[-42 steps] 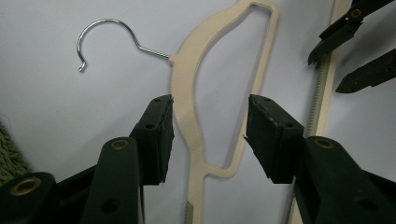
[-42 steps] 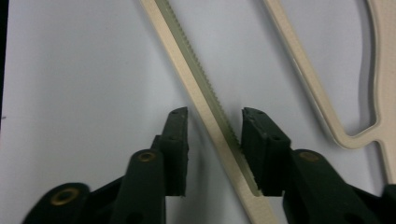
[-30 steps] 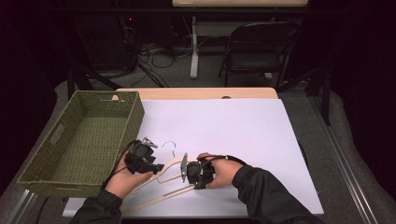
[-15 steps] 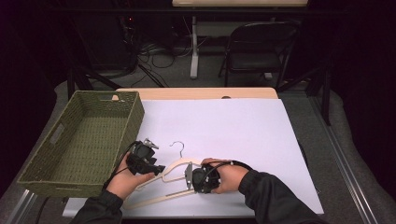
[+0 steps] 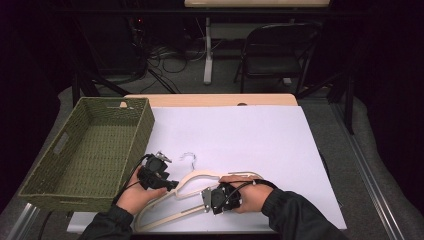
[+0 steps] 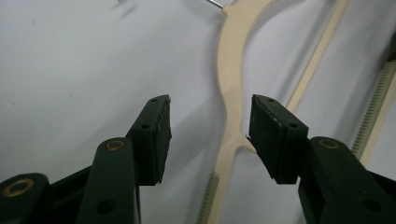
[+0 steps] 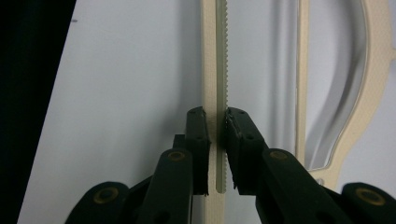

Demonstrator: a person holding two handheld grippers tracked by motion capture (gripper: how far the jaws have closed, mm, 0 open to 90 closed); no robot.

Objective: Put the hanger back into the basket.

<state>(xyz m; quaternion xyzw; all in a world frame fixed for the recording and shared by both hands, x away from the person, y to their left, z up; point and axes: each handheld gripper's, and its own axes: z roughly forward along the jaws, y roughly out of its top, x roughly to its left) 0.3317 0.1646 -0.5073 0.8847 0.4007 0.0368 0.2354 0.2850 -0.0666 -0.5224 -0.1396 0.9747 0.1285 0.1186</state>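
Note:
A cream hanger (image 5: 200, 176) with a metal hook (image 5: 189, 157) lies flat on the white table cover near the front edge. My right gripper (image 5: 204, 201) is shut on its ridged lower bar (image 7: 215, 56), with the pads pressed on both sides in the right gripper view (image 7: 216, 140). My left gripper (image 5: 171, 185) hovers at the hanger's left shoulder. In the left gripper view (image 6: 210, 135) its jaws have just been opening. The curved shoulder arm (image 6: 231, 84) runs between them, close to the right pad, and neither pad grips it.
A green woven basket (image 5: 145, 130) stands on the table's left side, just beside my left hand. The white cover (image 5: 240, 135) stretches back and to the right. Behind the table are a folding chair (image 5: 275, 50) and floor cables.
My right hand has drawn the hanger a little to the right and nearer the front edge; the hook moved with it. The left hand has stayed put.

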